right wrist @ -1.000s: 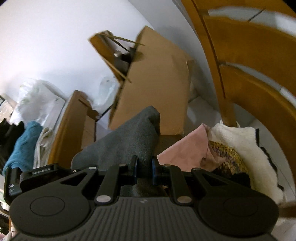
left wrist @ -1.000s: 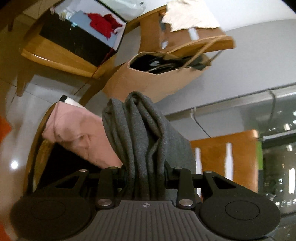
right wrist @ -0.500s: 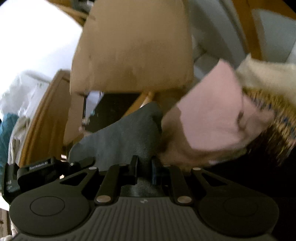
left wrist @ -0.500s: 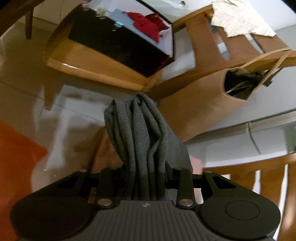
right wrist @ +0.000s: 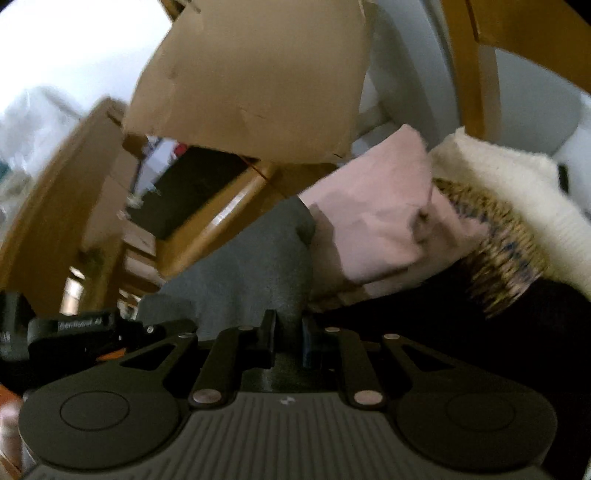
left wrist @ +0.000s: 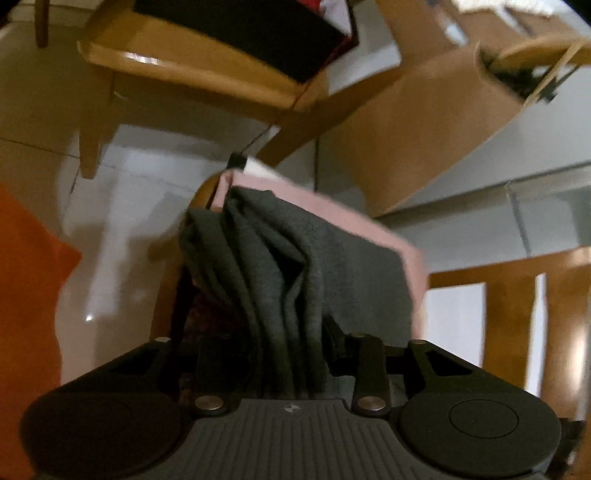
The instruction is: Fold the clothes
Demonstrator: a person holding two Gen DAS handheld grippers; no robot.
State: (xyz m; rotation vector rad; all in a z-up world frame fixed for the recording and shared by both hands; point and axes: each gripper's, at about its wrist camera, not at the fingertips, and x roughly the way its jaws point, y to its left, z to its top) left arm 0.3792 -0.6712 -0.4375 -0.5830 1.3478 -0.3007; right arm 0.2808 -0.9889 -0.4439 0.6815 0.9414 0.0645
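A dark grey garment is bunched in folds between the jaws of my left gripper, which is shut on it. My right gripper is shut on another part of the same grey garment. Both hold it in the air near a pile of clothes: a pink garment, a cream knit and a patterned brown piece. The pink garment also shows behind the grey one in the left wrist view. My left gripper's body shows at the left in the right wrist view.
A brown paper bag stands beside wooden chairs; it also shows in the right wrist view. A black box lies on a chair seat. An orange cloth is at the left edge. The floor is pale tile.
Both grippers have swung with the grey garment back toward the clothes pile; the pink garment has come back into the left wrist view. Both grips are unchanged.
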